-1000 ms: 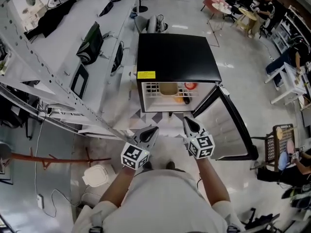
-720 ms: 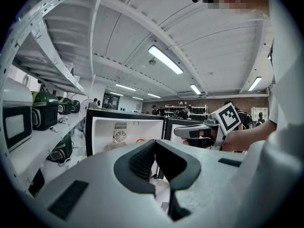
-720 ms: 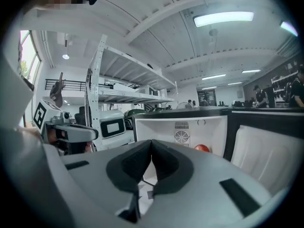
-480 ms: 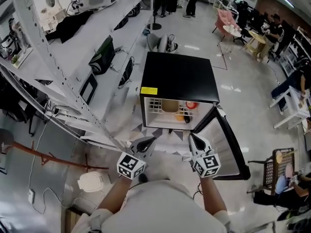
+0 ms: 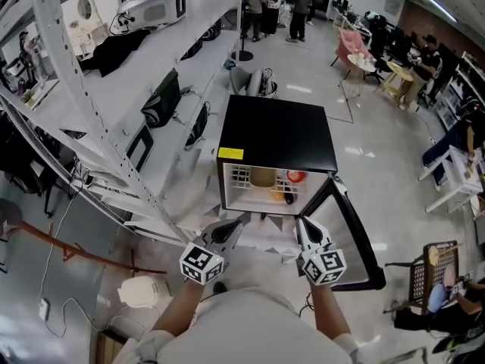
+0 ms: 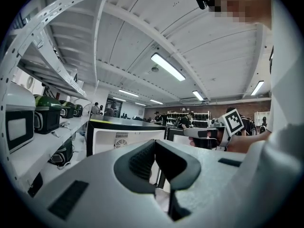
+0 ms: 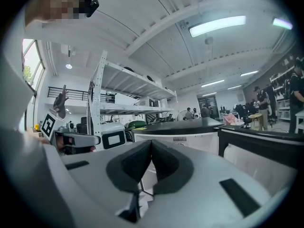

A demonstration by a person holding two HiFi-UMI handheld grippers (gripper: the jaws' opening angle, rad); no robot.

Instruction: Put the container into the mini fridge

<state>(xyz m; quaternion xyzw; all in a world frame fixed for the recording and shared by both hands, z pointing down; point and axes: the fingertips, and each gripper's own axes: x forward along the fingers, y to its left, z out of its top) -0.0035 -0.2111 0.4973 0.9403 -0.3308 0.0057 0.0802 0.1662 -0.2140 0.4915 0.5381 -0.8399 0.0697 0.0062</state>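
In the head view, the mini fridge [image 5: 276, 131] stands on the floor in front of us with its door [image 5: 355, 237] swung wide to the right. On the upper wire shelf [image 5: 241, 179] inside sits a beige container [image 5: 263, 177], and just beside it, to the right, a red item [image 5: 296, 177]. We judge that the beige one is the task's container, so the main step looks done. The left gripper [image 5: 229, 227] and the right gripper [image 5: 308, 227] hang low before the opening, well apart from the shelf, and neither carries anything.

In the left gripper view, the left gripper [image 6: 155, 145] has its two pads pressed together with nothing between them. The fridge [image 6: 109, 136] is ahead, and the other tool [image 6: 204, 133] shows at the right. We cannot find the container here.

In the right gripper view, the right gripper [image 7: 151, 148] is also closed on nothing. The fridge [image 7: 190, 136] and its open door [image 7: 266, 151] lie ahead.

What is left, we think, is only to close the door, if that is wanted.
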